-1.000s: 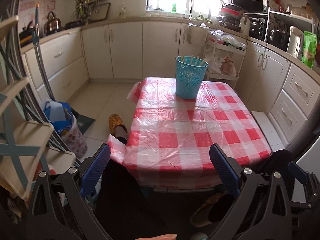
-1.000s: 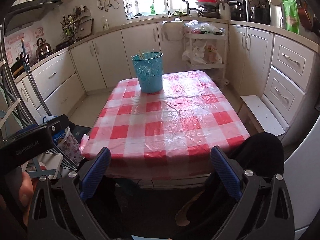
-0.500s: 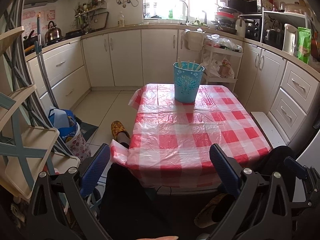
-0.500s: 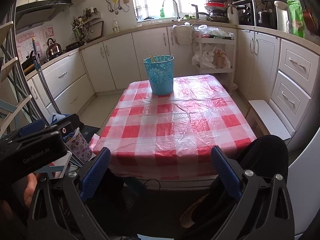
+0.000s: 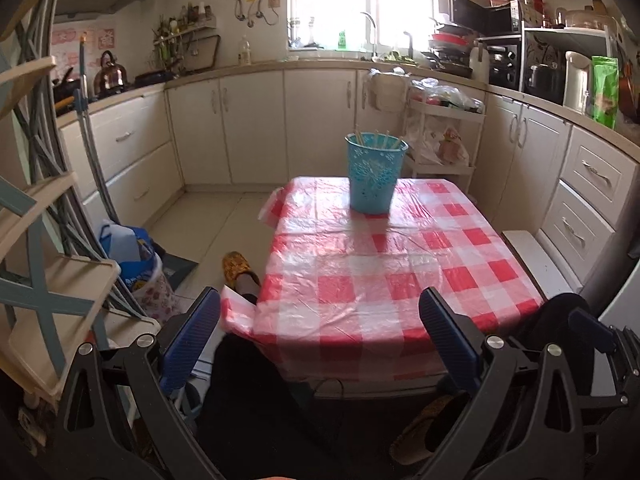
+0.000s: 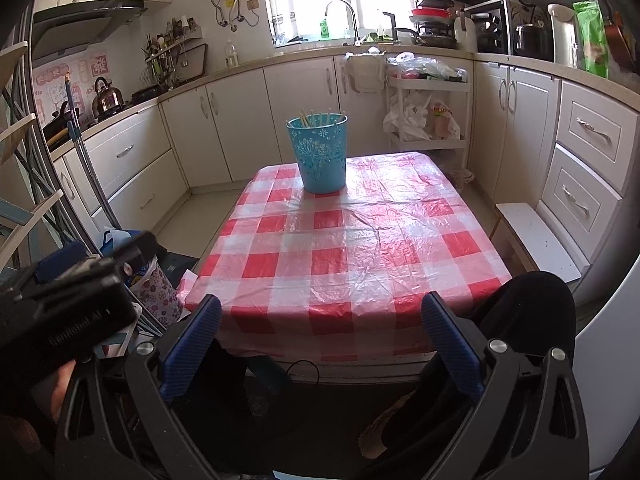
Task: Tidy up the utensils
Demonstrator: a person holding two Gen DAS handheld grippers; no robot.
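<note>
From my left gripper [image 5: 320, 320] I see both blue pads spread wide with nothing between them, held low off the near edge of the table [image 5: 400, 280]. The blue bucket [image 5: 376, 178] stands upright at the far end of the checked cloth, ahead and slightly right of centre, with pale sticks, probably chopsticks [image 5: 378, 139], poking up past its rim, their long axes near vertical. Moving right, my right gripper [image 6: 320, 320] is likewise wide open and empty, also short of the near edge; from here the bucket sits ahead and a touch left. Both tongs are well apart from it, and I cannot tell which is nearer. I judge any pick needs a long forward reach, then a descent along the sticks.
</note>
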